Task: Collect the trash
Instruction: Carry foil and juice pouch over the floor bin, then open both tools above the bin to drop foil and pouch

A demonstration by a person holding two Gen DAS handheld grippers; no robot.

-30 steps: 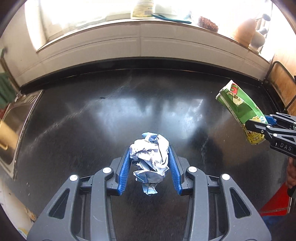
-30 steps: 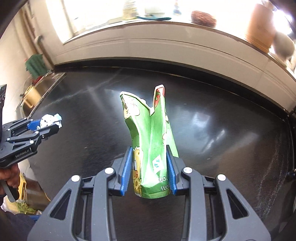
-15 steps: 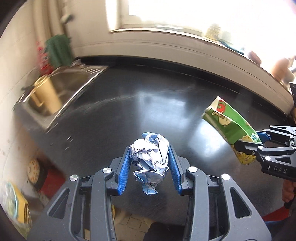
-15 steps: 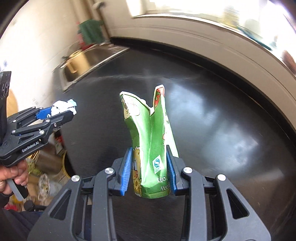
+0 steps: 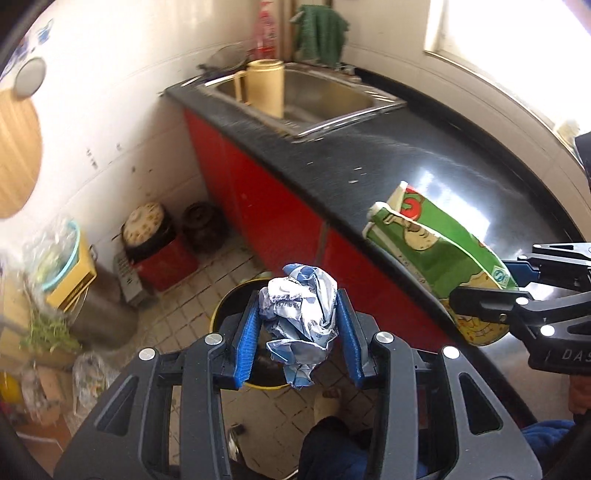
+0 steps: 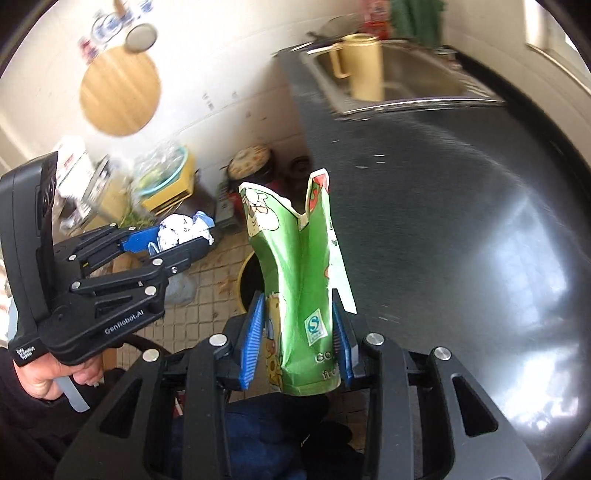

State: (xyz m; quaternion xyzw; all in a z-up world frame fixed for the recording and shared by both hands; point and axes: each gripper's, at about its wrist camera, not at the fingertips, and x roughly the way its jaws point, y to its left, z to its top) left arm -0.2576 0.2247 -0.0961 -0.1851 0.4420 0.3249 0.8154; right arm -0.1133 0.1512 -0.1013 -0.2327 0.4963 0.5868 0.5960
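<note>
while left gripper [image 5: 300,328] jaws clamp crumpled paper wad [image 5: 301,321], right gripper [image 6: 297,341] jaws pinch glossy green wrapper [image 6: 299,280].

We swung both tongs toward 9 o'clock, off the surface [image 5: 424,155]; left tongs [image 5: 299,328] now above the yellow-rimmed bin [image 5: 221,314].

A tan jug [image 5: 264,86] stands in the steel sink [image 5: 325,99] set into the black counter [image 5: 373,166]; a green cloth [image 5: 320,31] hangs behind.
</note>
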